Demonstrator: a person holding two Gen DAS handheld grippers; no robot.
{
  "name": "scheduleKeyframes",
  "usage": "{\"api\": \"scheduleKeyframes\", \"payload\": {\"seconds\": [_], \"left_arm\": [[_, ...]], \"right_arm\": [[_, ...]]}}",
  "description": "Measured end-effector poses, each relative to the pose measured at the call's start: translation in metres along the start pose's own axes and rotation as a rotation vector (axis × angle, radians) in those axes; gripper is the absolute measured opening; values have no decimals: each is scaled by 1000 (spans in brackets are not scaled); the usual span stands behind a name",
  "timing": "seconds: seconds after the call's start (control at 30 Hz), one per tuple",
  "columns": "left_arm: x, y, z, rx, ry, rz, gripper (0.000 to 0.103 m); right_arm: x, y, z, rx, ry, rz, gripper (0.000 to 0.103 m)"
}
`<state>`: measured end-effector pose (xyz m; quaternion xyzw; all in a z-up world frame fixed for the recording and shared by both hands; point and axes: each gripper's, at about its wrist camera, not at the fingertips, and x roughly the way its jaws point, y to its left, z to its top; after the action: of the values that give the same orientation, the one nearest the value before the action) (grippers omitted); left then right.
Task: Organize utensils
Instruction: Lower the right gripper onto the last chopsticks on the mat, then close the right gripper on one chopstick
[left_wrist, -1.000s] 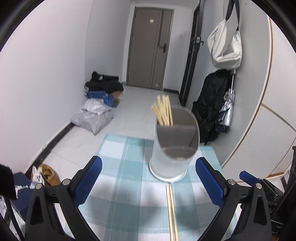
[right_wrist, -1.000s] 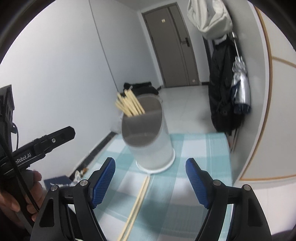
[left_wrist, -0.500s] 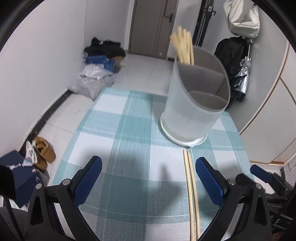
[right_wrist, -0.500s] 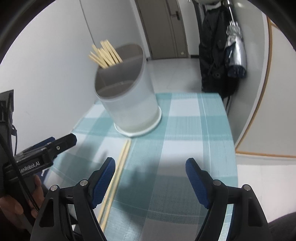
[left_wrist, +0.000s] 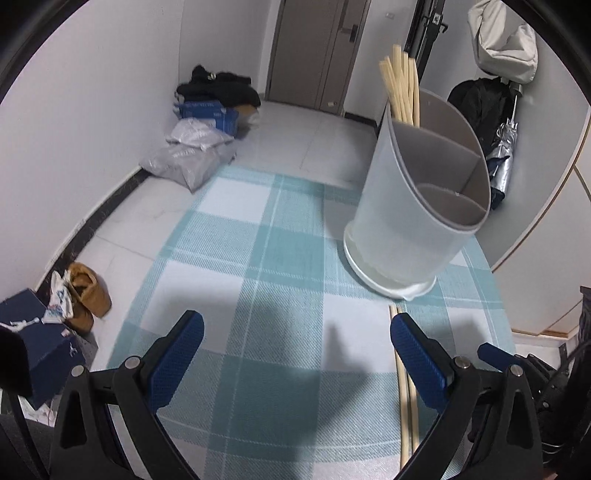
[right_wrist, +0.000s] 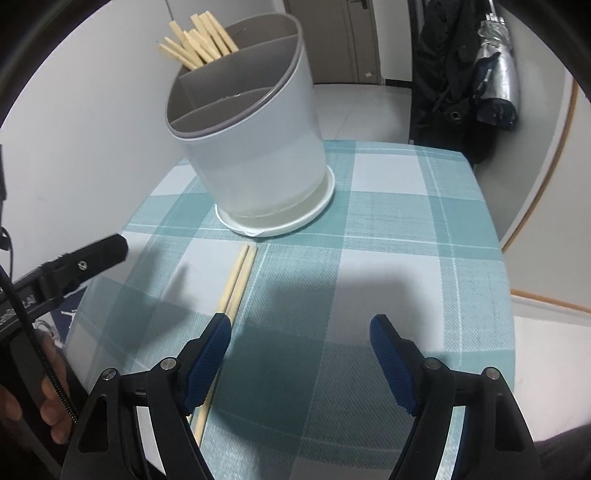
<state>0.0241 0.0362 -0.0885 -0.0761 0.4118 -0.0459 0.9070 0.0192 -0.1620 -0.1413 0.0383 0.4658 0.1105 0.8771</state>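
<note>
A white utensil holder (left_wrist: 413, 206) with grey dividers stands at the far end of a teal checked tablecloth (left_wrist: 258, 295); it also shows in the right wrist view (right_wrist: 258, 147). Several wooden chopsticks (left_wrist: 400, 88) stand in its far compartment (right_wrist: 199, 40). A loose pair of chopsticks (right_wrist: 234, 280) lies flat on the cloth in front of the holder, also seen in the left wrist view (left_wrist: 406, 398). My left gripper (left_wrist: 295, 339) is open and empty, its right finger over the pair. My right gripper (right_wrist: 301, 339) is open and empty, its left finger over the pair.
The table (right_wrist: 480, 258) is small, with edges close on both sides. Beyond it lie floor tiles, bags (left_wrist: 192, 155), a shoe box (left_wrist: 37, 339) and shoes (left_wrist: 86, 295) at the left wall. A backpack and umbrella (right_wrist: 495, 81) hang at the right.
Both grippers have tilted downward and come lower toward the cloth. The holder now sits higher in both views and the loose pair reaches my fingers.
</note>
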Motion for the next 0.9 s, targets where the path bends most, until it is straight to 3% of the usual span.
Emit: {"api": "scheduleKeyframes", "payload": {"seconds": [0.23, 0.33, 0.63, 0.73, 0.87, 0.9], "left_arm": [[2, 9, 6, -1, -21, 39, 100], [2, 17, 9, -25, -17, 51, 100], [0, 39, 17, -138, 7, 6, 100], [0, 43, 17, -166, 6, -12, 100], [-1, 46, 18, -190, 4, -39, 100], [-1, 47, 18, -192, 5, -44, 100]], "right_arm": [[17, 19, 14, -65, 35, -5, 66], [27, 26, 17, -81, 62, -22, 53], [37, 45, 17, -163, 82, -126, 43], [39, 47, 21, -174, 90, -118, 35], [46, 55, 28, -205, 108, -89, 9], [47, 57, 30, -210, 111, -83, 8]]}}
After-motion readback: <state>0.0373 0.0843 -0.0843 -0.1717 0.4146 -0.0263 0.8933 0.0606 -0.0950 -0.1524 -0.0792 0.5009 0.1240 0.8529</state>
